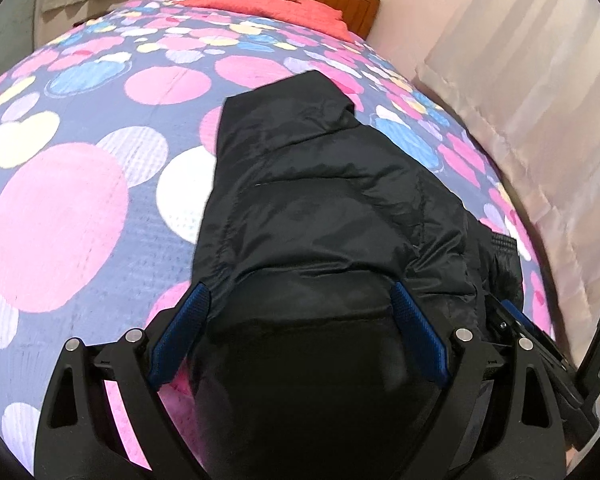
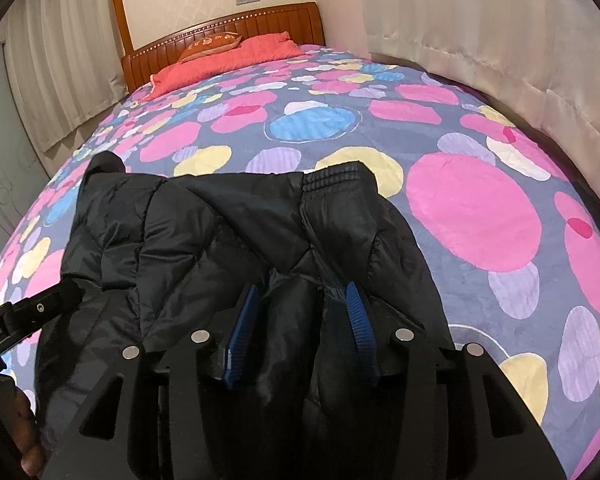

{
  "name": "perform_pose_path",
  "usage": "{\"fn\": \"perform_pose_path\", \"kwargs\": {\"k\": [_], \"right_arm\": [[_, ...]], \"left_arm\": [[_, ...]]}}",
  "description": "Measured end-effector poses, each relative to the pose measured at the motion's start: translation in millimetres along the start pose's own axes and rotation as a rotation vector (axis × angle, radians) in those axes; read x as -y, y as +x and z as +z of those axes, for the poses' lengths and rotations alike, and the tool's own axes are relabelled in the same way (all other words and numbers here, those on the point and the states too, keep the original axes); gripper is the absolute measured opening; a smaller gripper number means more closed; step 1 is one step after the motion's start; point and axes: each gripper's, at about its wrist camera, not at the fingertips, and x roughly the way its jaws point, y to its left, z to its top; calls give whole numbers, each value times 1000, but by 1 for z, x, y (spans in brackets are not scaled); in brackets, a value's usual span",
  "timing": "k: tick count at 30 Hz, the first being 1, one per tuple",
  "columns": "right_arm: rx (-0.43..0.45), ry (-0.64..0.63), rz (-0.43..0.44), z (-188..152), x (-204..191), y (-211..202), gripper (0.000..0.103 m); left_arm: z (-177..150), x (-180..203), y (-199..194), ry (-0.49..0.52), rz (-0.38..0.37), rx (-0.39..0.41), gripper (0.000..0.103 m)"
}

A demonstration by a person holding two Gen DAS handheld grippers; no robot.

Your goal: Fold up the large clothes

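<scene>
A black padded jacket (image 1: pixel 320 200) lies bunched on the spotted bedcover (image 1: pixel 80 200). My left gripper (image 1: pixel 300 300) has its blue pads (image 1: pixel 416 328) wide apart, with a thick fold of the jacket filling the gap between them. In the right wrist view the jacket (image 2: pixel 220 232) shows its ribbed cuff (image 2: pixel 332 178) at the far edge. My right gripper (image 2: pixel 302 300) has its blue pads (image 2: pixel 360 320) partly apart, with a bunch of jacket cloth between them. The left gripper's body (image 2: pixel 28 312) shows at the left edge of the right wrist view.
The bed runs back to a wooden headboard (image 2: pixel 228 36) with a red pillow (image 2: pixel 228 60) and an orange cushion (image 2: pixel 212 46). Pale curtains (image 2: pixel 500 40) hang along the right side of the bed, and more curtains (image 2: pixel 60 60) on the left.
</scene>
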Motion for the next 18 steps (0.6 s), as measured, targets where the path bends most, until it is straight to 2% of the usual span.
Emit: {"fn": "perform_pose_path", "kwargs": {"k": [8, 13, 15, 18], "right_arm": [[7, 46, 27, 7, 10, -8, 47], [31, 77, 42, 11, 17, -19, 48], [44, 97, 46, 13, 23, -24, 56], [66, 124, 45, 17, 32, -32, 58]], "left_arm": [[5, -21, -19, -100, 9, 45, 91], [6, -51, -27, -223, -12, 43, 91], [4, -66, -28, -286, -27, 37, 91], [4, -84, -30, -370, -44, 33, 91]]}}
